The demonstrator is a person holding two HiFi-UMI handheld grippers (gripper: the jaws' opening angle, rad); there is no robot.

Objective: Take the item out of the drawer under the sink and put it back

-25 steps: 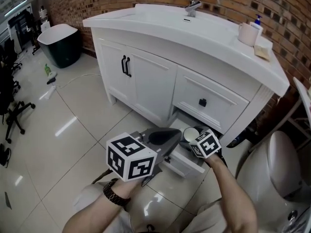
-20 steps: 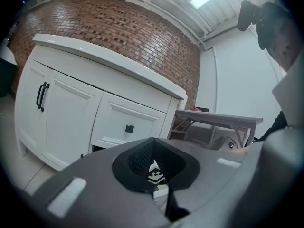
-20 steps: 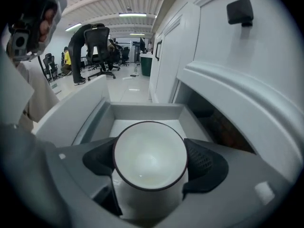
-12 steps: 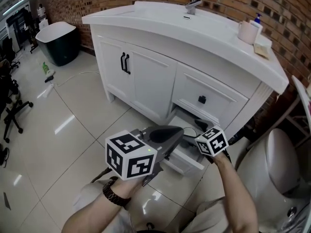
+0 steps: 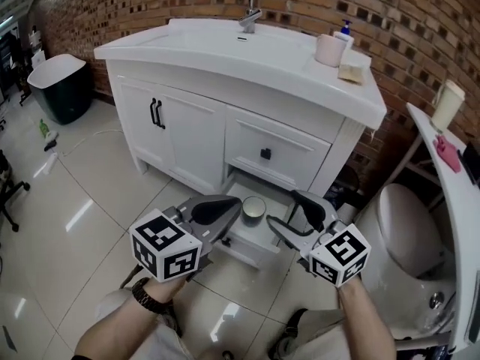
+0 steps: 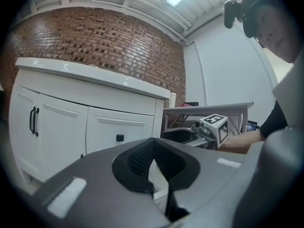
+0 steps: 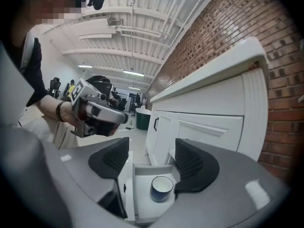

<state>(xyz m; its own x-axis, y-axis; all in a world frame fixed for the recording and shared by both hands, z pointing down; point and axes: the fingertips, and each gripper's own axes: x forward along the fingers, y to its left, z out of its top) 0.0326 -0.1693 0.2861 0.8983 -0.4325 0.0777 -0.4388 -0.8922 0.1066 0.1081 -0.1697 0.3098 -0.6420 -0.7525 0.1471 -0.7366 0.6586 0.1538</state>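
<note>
The low drawer [image 5: 241, 247] under the sink stands pulled out. A dark blue cup [image 5: 253, 207] with a white inside stands upright in it, and shows again as the cup [image 7: 161, 188] on the drawer floor [image 7: 141, 201]. My right gripper [image 5: 294, 217] hovers to the right of the drawer, above the floor; its jaws are closing with nothing between them, and the cup lies well beyond the right gripper [image 7: 151, 158]. My left gripper [image 5: 225, 207] hangs just left of the cup, with the left gripper [image 6: 152, 144] jaws shut and empty.
The white vanity [image 5: 187, 137] has two doors with black handles [image 5: 155, 113] and an upper drawer with a knob [image 5: 265, 154]. A toilet [image 5: 405, 238] stands at the right, beside a white table edge [image 5: 442, 171]. A black bin [image 5: 64, 81] stands far left. A mug [image 5: 328, 49] sits on the counter.
My right gripper has drawn back out of the drawer toward me, leaving the cup standing inside. The left gripper has kept its place beside the drawer. My head has shifted rightward.
</note>
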